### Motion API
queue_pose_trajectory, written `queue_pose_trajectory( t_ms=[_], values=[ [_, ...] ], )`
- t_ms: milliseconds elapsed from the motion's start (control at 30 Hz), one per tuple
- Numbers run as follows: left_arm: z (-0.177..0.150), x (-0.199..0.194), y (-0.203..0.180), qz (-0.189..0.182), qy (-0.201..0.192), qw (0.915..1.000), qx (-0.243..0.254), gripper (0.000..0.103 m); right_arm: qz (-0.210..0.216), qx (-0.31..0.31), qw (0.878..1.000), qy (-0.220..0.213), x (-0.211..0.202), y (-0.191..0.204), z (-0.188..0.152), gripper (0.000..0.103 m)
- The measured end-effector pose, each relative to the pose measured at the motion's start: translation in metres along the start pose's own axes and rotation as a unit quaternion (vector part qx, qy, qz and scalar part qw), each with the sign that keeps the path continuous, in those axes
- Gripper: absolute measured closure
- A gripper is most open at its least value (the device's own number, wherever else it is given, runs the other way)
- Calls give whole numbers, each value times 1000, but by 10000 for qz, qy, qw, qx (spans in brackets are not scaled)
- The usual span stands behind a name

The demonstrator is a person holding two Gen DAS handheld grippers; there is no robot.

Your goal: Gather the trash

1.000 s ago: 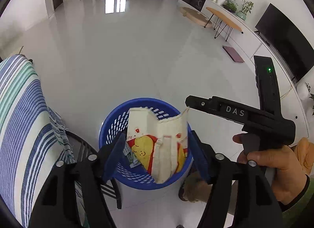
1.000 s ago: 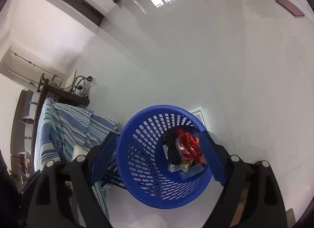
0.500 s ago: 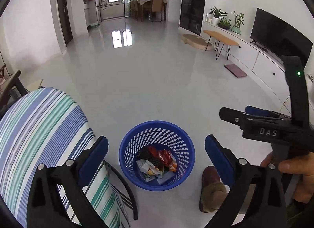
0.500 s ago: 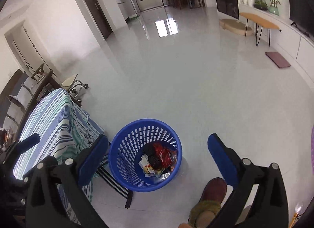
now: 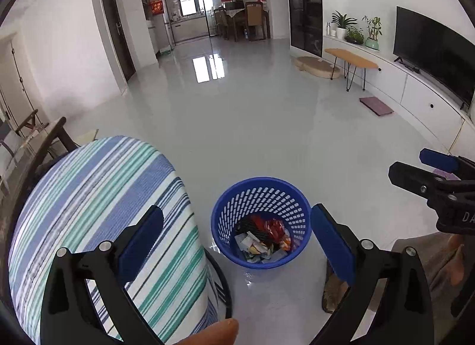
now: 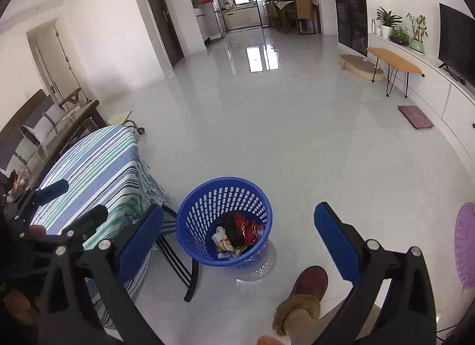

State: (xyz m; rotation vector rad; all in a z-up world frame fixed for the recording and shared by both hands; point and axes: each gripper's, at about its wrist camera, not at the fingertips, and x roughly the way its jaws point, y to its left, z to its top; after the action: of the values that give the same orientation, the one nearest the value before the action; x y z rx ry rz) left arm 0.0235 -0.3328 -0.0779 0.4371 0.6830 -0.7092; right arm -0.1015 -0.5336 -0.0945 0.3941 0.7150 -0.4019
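Note:
A blue perforated plastic basket (image 5: 261,196) stands on the floor and holds a pile of trash (image 5: 262,238): paper scraps, red wrappers, something black. It also shows in the right wrist view (image 6: 222,196) with the trash (image 6: 237,235) inside. My left gripper (image 5: 237,241) is open and empty, well above the basket. My right gripper (image 6: 237,238) is open and empty, also high above it. The right gripper shows at the right edge of the left wrist view (image 5: 439,178). The left gripper shows at the left of the right wrist view (image 6: 50,214).
A striped cloth (image 5: 89,202) covers a table (image 6: 98,167) left of the basket, with black legs (image 6: 178,262) beside it. The person's slippered foot (image 6: 305,291) is near the basket. A TV (image 5: 433,48), a bench (image 5: 350,58) and plants line the right wall.
The left gripper opened and let the yellow and white paper fall into the basket. Both grippers rose and drew back, so the basket looks smaller and more of the room shows.

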Motion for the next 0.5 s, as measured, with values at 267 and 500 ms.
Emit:
queue_pose_trajectory(
  t_ms=[267,500],
  values=[
    [-3,-13,14,-248,307,9989,-233,5,-294,-279,9988,282,-11,29,-13,5],
    [-9,-11,26,-491,435,9966,-498,5,-494,-392,9973,377,-17,45,-26,5]
  ],
)
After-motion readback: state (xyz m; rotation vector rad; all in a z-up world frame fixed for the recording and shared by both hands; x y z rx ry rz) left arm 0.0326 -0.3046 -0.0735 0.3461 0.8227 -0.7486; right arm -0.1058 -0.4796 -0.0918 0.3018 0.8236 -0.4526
